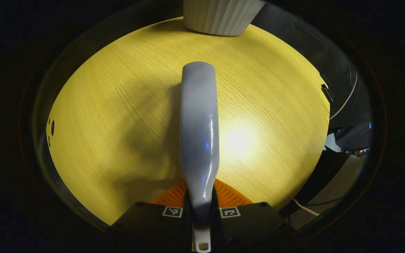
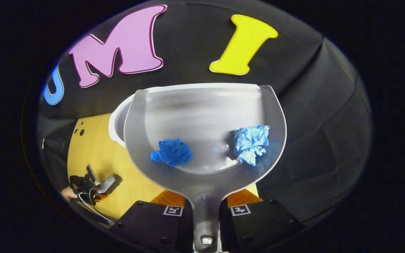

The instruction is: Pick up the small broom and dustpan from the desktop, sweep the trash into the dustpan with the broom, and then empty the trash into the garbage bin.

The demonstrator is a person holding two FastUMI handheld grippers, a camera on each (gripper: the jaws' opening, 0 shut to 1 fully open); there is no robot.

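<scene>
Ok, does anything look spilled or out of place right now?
Nothing stands out. Both blue paper wads sit inside the dustpan, held over the white bin; no scraps show on the desktop.

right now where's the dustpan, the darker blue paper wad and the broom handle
dustpan (image 2: 202, 105): right gripper view, bare inner floor of the pan
darker blue paper wad (image 2: 171, 152): right gripper view, its middle
broom handle (image 1: 199, 119): left gripper view, mid-shaft

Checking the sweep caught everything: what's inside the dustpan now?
Two crumpled blue paper wads lie in the dustpan: a darker one and a paler one. The pan covers most of the white bin behind it.
</scene>
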